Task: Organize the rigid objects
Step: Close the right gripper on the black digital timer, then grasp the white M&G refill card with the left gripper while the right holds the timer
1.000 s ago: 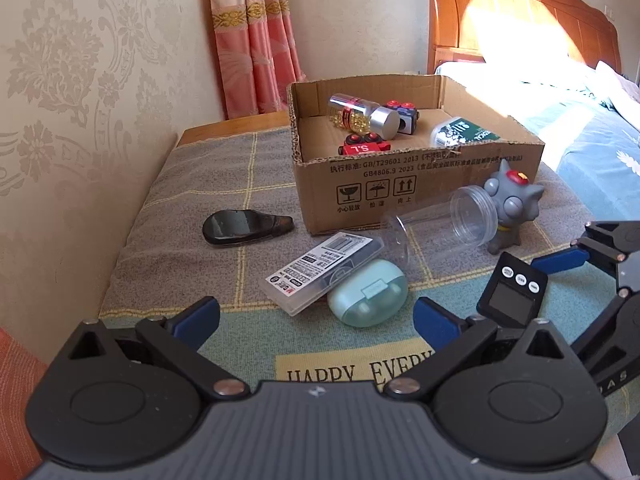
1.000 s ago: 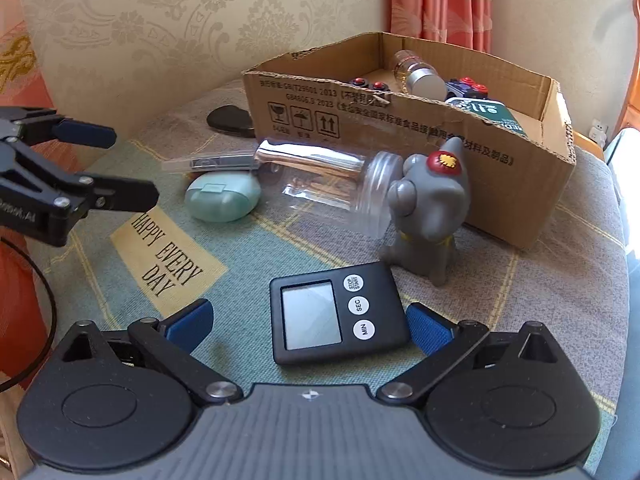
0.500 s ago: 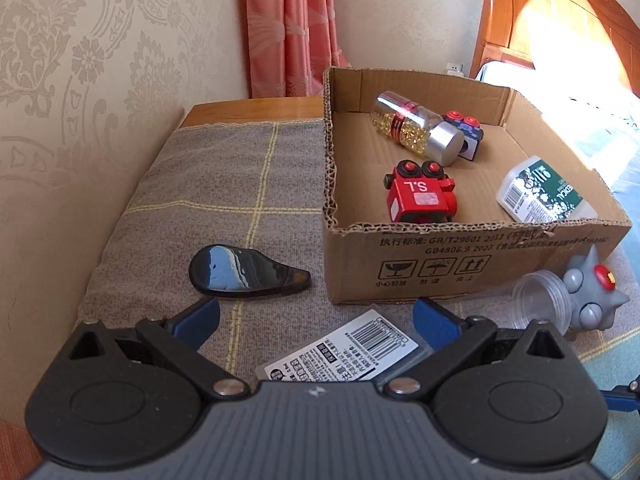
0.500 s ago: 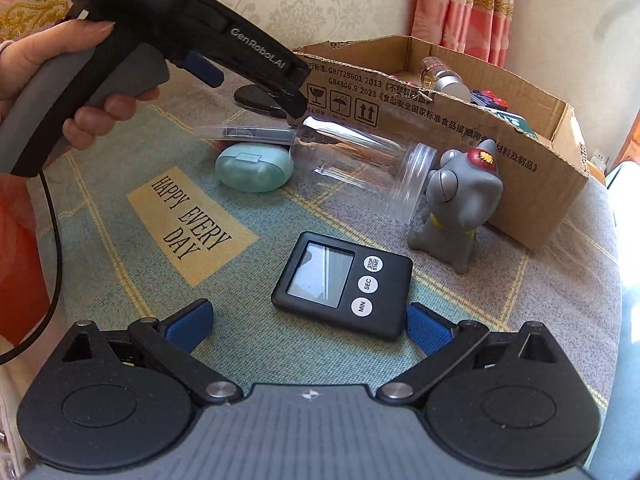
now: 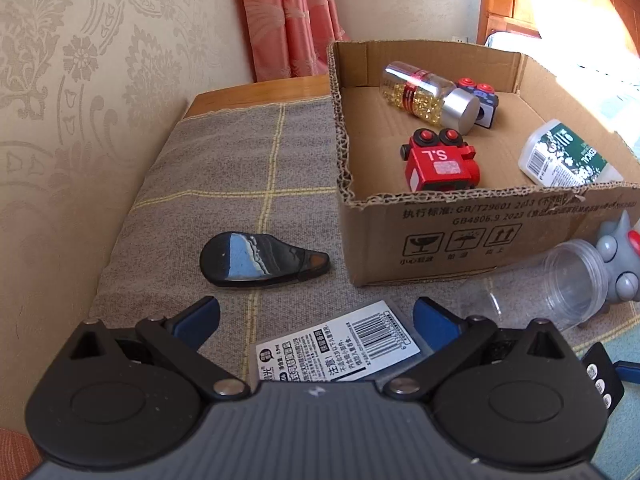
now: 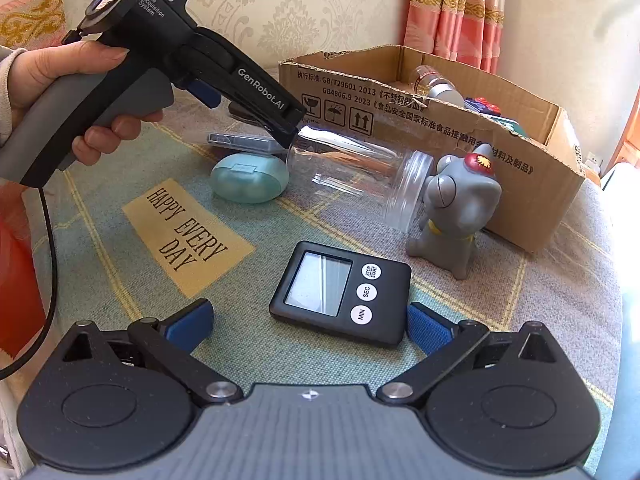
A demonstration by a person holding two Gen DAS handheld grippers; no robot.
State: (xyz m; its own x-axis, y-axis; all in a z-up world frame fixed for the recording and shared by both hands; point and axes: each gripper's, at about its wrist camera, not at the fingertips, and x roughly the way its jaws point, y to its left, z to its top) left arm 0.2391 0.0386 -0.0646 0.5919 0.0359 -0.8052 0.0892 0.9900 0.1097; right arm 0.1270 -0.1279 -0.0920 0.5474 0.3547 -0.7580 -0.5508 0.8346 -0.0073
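My left gripper (image 5: 316,320) is open, low over a flat clear case with a barcode label (image 5: 340,344) that lies between its fingers. A glossy black object (image 5: 260,260) rests just ahead on the left. My right gripper (image 6: 308,326) is open, and a black digital timer (image 6: 340,292) lies between its fingertips on the cloth. The cardboard box (image 5: 440,232) holds a pill bottle (image 5: 428,94), a red toy train (image 5: 440,160), a blue toy (image 5: 484,100) and a white bottle (image 5: 568,156). In the right wrist view a hand (image 6: 60,80) holds the left gripper above the case.
A clear jar (image 6: 360,172) lies on its side against the box front, next to a grey figurine (image 6: 460,208). A mint oval case (image 6: 250,178) sits by the flat case. Wallpapered wall is close on the left and curtains hang behind the box.
My left gripper has moved forward and lower, from behind the mint case to over the flat labelled case. My right gripper has closed in on the timer. Both stay open.
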